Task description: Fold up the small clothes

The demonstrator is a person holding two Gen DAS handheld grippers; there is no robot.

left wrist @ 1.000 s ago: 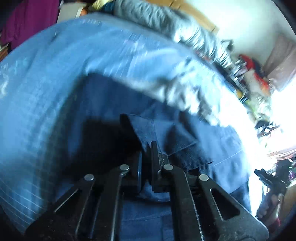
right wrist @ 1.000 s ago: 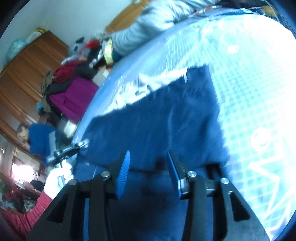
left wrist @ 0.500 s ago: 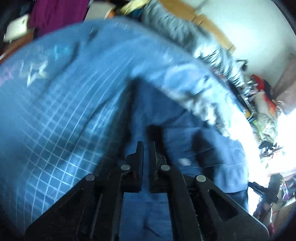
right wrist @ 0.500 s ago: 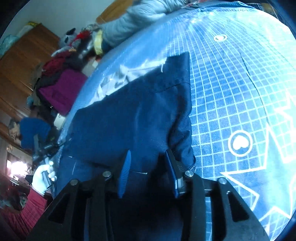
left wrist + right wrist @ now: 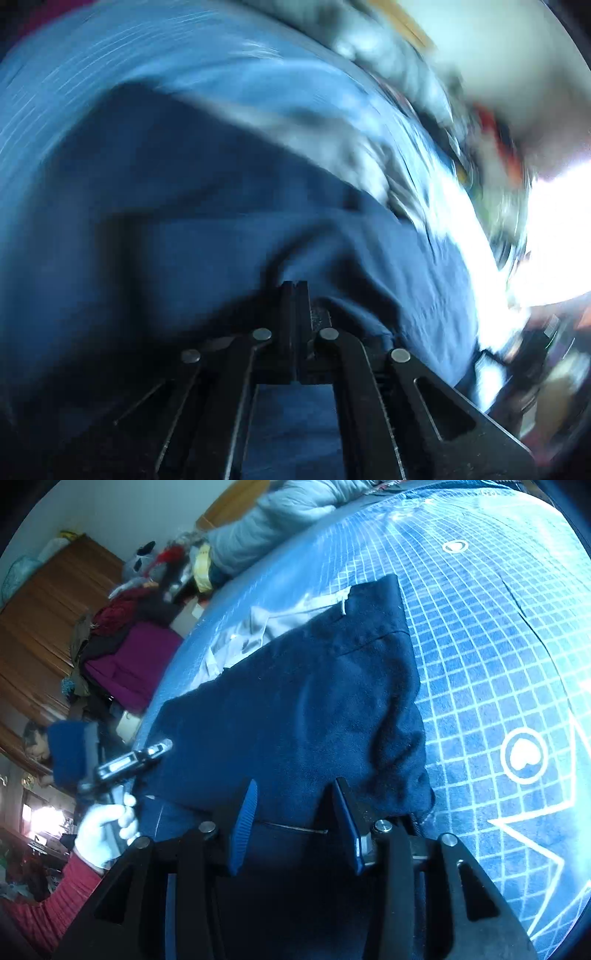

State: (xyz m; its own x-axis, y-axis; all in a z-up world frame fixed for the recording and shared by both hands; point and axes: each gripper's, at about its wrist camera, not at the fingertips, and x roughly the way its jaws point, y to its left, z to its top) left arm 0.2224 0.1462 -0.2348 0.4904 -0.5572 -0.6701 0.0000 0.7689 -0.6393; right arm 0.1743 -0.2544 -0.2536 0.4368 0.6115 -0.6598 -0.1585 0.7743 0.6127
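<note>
Your left gripper (image 5: 294, 291): jaws pressed together; whether they pinch cloth, you cannot tell. Your right gripper (image 5: 295, 812): jaws parted, holding nothing, over the dark navy fabric garment (image 5: 314, 701), spread on the blue grid-patterned bedsheet (image 5: 498, 646).

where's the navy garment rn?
In the right wrist view the navy garment lies spread on the blue grid-patterned sheet, just ahead of the open right gripper, with a light grey garment at its far edge.

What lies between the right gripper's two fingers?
In the right wrist view, the right gripper stands open, and dark navy garment fills the gap between its fingers; no bedsheet shows there.
</note>
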